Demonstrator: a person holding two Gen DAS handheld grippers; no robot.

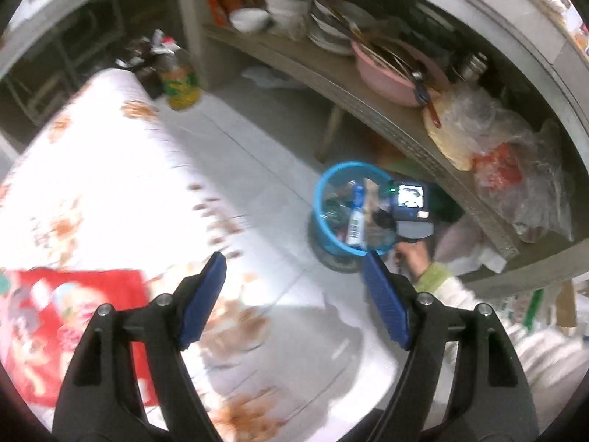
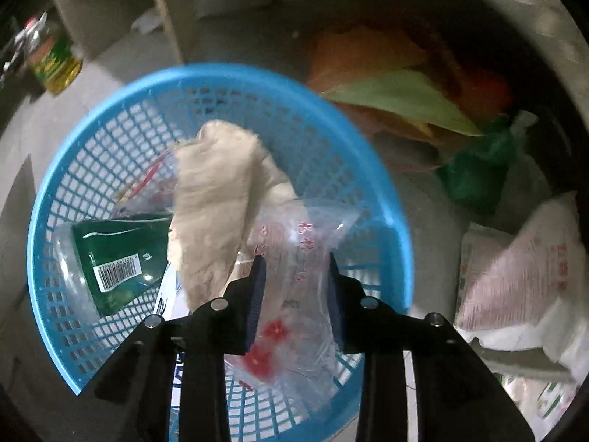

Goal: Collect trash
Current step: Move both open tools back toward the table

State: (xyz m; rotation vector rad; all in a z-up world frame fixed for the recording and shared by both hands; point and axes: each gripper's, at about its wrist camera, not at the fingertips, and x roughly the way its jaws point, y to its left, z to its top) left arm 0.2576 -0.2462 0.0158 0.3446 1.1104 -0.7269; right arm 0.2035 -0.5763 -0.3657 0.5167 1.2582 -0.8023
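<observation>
Left wrist view, left to right. A red wrapper [image 1: 73, 331] lies flat on the flowered tablecloth [image 1: 110, 184], just left of my left gripper [image 1: 294, 280], whose jaws stand wide apart with nothing between them. I judge the wrapper the next piece of trash: light, thin, limp and probably slick. It lies flat, so I would pinch it at its loose right edge, not press on its middle. An oil bottle [image 1: 180, 81] stands on the floor beyond the table's far end. Right of centre on the floor sits the blue basket [image 1: 324, 199], part full, with my right hand [image 1: 412, 254] over it. A shelf [image 1: 331, 73] of bowls and bags overhangs the basket's far side. The table edge and that shelf narrow the way to it.

Right wrist view, left to right. The basket [image 2: 73, 169] holds a green-labelled bottle [image 2: 110, 254] lying on its side, a beige wad [image 2: 217, 202] and a clear printed bag [image 2: 305, 243]. The wad looks soft, light and easy to crush. The bag is flimsy and clings. My right gripper [image 2: 294, 258] points down into the basket, jaws part open. The bag shows between them, but I see no pad pressing it, and I judge it released. Right of the basket, sacks [image 2: 515, 276] and a green bag [image 2: 475, 169] crowd the floor.
</observation>
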